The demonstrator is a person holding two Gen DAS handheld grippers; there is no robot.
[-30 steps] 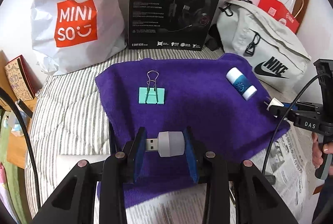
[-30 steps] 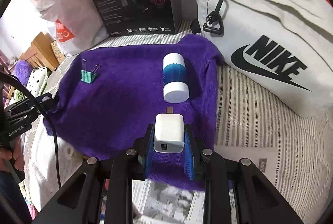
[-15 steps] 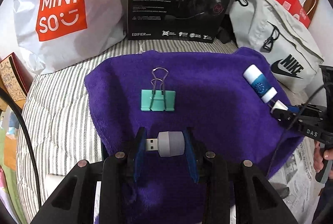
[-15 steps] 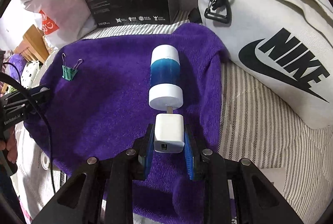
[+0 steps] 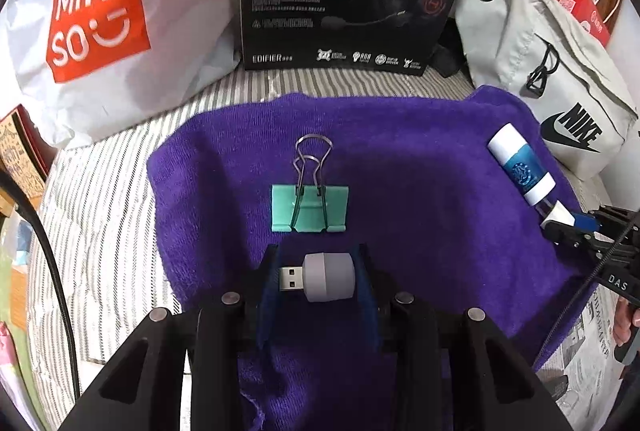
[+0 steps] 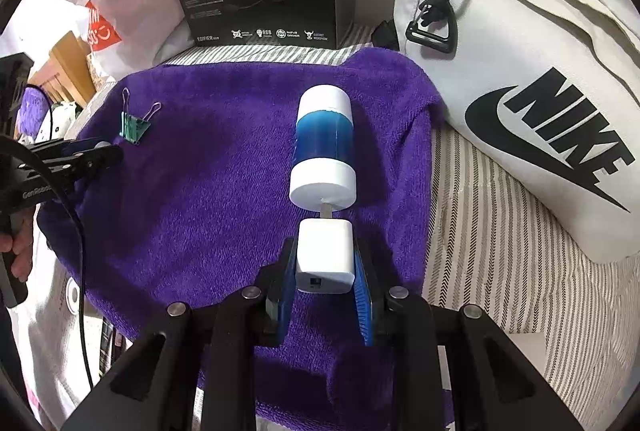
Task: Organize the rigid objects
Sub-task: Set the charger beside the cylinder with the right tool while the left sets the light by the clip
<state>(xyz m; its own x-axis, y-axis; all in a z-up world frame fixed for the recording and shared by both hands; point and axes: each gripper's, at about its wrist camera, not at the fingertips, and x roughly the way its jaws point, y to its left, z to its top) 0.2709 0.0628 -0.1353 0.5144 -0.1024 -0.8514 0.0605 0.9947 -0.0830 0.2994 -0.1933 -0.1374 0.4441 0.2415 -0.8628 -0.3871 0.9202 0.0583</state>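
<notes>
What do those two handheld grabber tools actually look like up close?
Both are black plastic. The left gripper and the right gripper each have two angular arms with silver rivets and blue pads on the fingers. A thin black cable trails from each. Seen from the other camera, one handle carries white lettering, partly readable as "DAS"; the other reads "GenRobot".

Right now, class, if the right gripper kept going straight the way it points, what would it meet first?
Probably the blue and white tube: the white charger's prong already sits at its near cap; contact is unclear.
</notes>
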